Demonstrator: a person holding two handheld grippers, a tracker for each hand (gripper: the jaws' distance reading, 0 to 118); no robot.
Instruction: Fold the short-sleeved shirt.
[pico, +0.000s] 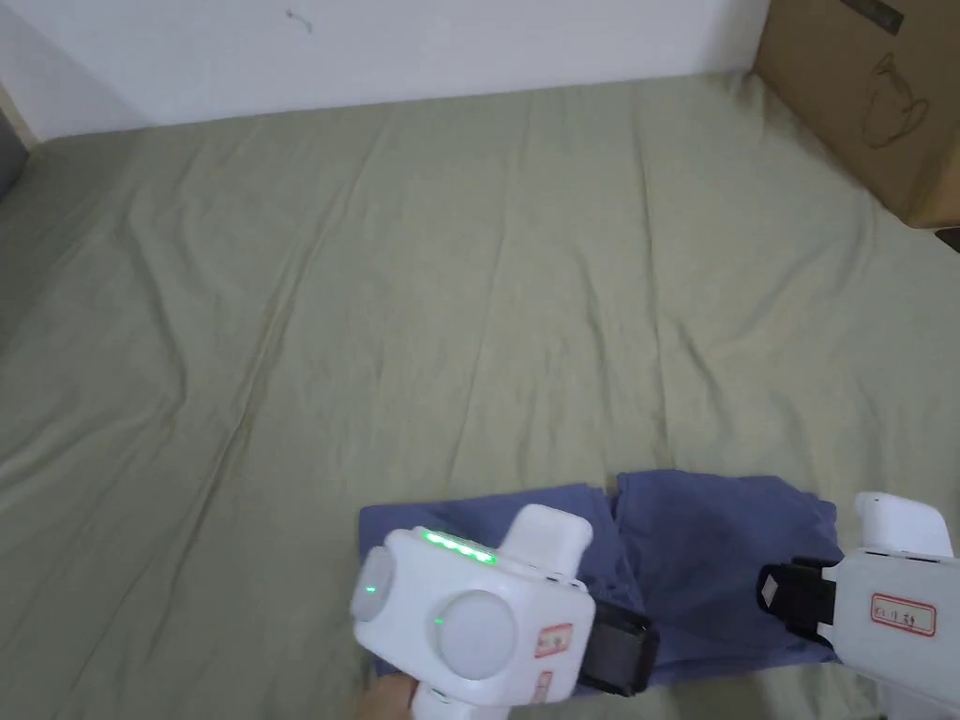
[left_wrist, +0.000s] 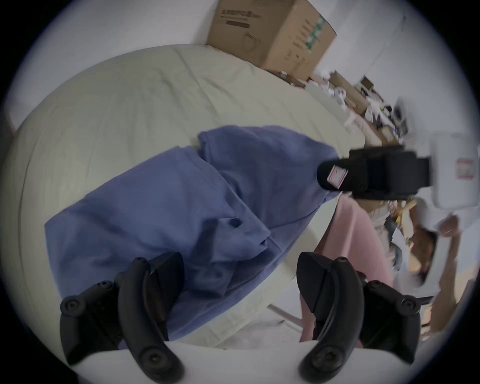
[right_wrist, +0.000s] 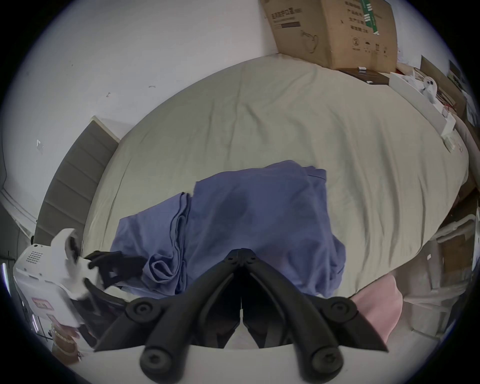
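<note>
Shirt (pico: 694, 562), blue and short-sleeved, lies already doubled into a wide strip at the lower middle of the head view, on the near edge of the bed (pico: 469, 281), its long axis running left to right across the frame. The left claw (left_wrist: 239, 291) hangs over the strip's left end with its jaws wide apart and nothing between them; the collar and button placket lie just ahead of it. The right claw (right_wrist: 241, 262) has its jaws together, poised above the right end, gripping no cloth that I can make out. Each claw is nearest its own end, which would suit bringing one end over the other.
</note>
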